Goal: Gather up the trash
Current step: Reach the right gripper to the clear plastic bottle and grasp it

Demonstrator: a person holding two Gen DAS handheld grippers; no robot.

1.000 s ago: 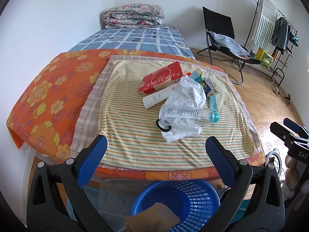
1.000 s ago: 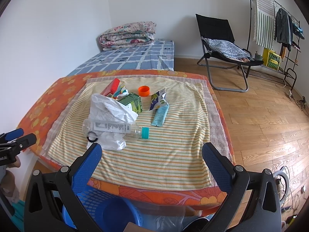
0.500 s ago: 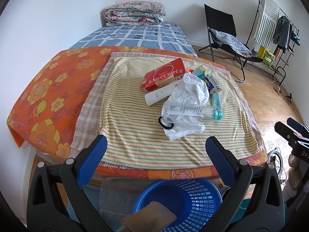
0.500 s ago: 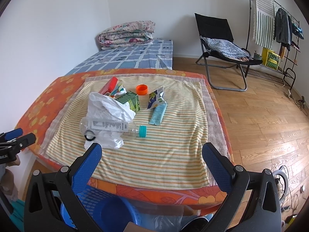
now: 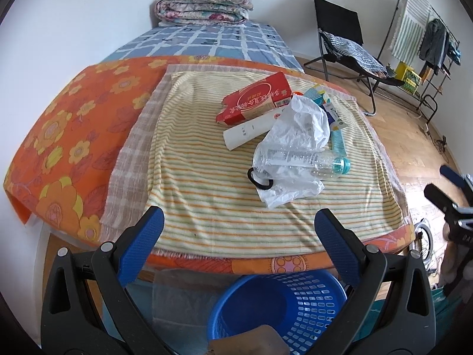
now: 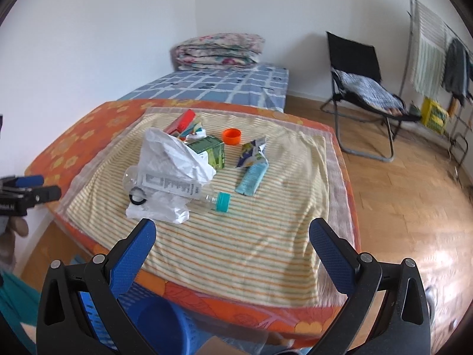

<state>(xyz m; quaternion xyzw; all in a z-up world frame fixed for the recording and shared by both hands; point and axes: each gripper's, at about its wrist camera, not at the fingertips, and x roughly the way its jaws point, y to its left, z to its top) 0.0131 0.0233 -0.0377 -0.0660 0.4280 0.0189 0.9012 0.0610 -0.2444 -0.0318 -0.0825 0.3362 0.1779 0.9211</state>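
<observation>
Trash lies on a striped cloth [image 5: 207, 195] on the table: a clear plastic bottle [image 5: 298, 162] with a teal cap, a crumpled white plastic bag [image 5: 298, 130], a red carton [image 5: 254, 100], a white tube [image 5: 251, 128], a black ring [image 5: 257, 179]. The right wrist view also shows the bottle [image 6: 177, 189], a green carton [image 6: 211, 155], an orange cap [image 6: 232, 136] and a teal wrapper [image 6: 251, 176]. A blue basket [image 5: 280, 304] stands below the table's near edge. My left gripper [image 5: 236, 230] and right gripper [image 6: 232, 239] are open and empty, short of the trash.
A bed with a blue checked cover [image 5: 207, 41] and folded quilt [image 5: 204, 9] lies behind the table. A black folding chair [image 6: 360, 88] and a drying rack [image 6: 437, 59] stand on the wooden floor at right. An orange floral cloth [image 5: 68, 136] covers the table's left side.
Both grippers have moved closer to the table. The right view has swung and tilted, with the trash now nearer. Both stay open and empty.
</observation>
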